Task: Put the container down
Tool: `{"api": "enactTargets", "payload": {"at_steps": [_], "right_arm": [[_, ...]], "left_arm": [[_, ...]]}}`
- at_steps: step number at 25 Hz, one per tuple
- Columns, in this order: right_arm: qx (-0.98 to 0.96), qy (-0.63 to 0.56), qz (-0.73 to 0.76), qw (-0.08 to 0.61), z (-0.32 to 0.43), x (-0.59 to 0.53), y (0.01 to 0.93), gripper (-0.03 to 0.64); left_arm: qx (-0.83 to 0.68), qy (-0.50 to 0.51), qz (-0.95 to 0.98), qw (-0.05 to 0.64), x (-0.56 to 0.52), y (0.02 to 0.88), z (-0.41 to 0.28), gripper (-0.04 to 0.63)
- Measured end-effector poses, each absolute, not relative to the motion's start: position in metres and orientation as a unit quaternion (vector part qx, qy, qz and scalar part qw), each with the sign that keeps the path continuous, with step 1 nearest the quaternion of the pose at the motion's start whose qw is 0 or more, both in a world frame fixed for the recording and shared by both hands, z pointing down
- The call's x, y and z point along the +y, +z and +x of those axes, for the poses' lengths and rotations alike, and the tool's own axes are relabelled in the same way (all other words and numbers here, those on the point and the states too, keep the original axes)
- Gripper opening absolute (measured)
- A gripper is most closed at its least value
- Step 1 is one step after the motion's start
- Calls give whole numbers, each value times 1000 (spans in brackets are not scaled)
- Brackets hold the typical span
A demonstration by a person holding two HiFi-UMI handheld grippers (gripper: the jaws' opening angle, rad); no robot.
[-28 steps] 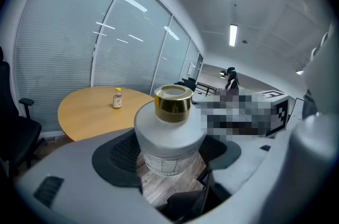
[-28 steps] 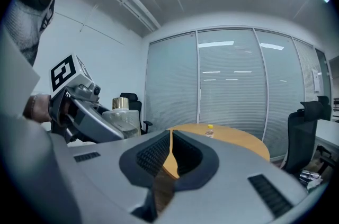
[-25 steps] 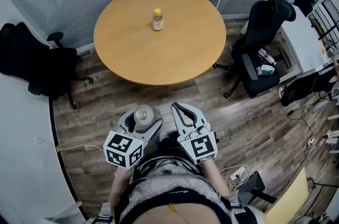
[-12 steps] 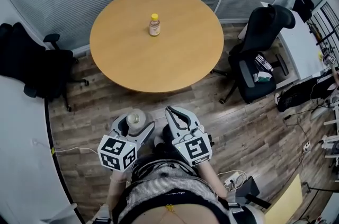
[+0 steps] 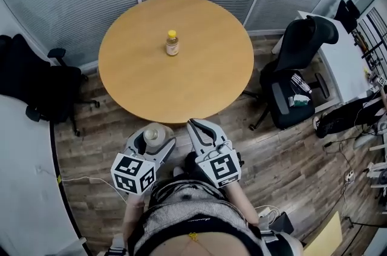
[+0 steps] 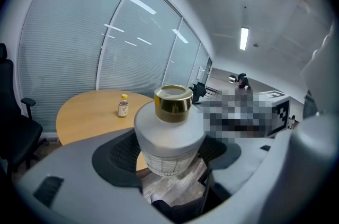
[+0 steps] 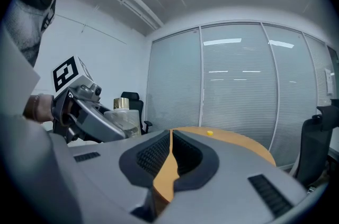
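- Left tongs [image 5: 153, 141]: clamped on your container [image 6: 169, 138], upright, gold cap up.
- Right tongs [image 5: 201, 128]: closed, empty.
- Bench [image 5: 205, 76]: at 12 o'clock from the container, its near edge just ahead of your left tongs.

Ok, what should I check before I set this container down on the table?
1. Grip: ok. The left gripper has its jaws clamped on the white container, below its gold cap.
2. Container upright: ok.
3. Container over the round table: not ok. It hangs over the wooden floor, just short of the near edge.
4. Landing spot free: ok. Only a yellow-capped bottle stands there, toward the far side.
5. Right gripper clear: ok. It is shut, empty and beside the left one.
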State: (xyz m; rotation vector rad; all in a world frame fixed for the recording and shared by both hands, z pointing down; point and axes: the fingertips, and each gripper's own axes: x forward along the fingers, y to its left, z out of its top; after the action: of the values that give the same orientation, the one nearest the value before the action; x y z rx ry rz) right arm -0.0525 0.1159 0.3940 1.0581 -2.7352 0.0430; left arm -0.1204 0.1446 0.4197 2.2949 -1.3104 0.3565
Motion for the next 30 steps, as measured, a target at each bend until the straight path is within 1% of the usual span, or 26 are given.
{"api": "enactTargets", "payload": {"at_steps": [4,12,16,21,30], "right_arm": [[-933,-2,343,106,-52,95,393,26],[-938,13,332,99,-56,62,390,26],[-942,-3,319,106,-55,50,394,26],[-943,24,316,100,-57,39,395,26],[-947,14,304,107,-47,17,400,26]], "left_arm": [[-482,127,834,235,125,416,-115,344],[-499,125,823,239,98,414,-118,344],[-505,126,819,240,89,415,-116,344],[-510,127,815,245,78,418,-112,344],[-518,125,809,248,56,419,-103,344]]}}
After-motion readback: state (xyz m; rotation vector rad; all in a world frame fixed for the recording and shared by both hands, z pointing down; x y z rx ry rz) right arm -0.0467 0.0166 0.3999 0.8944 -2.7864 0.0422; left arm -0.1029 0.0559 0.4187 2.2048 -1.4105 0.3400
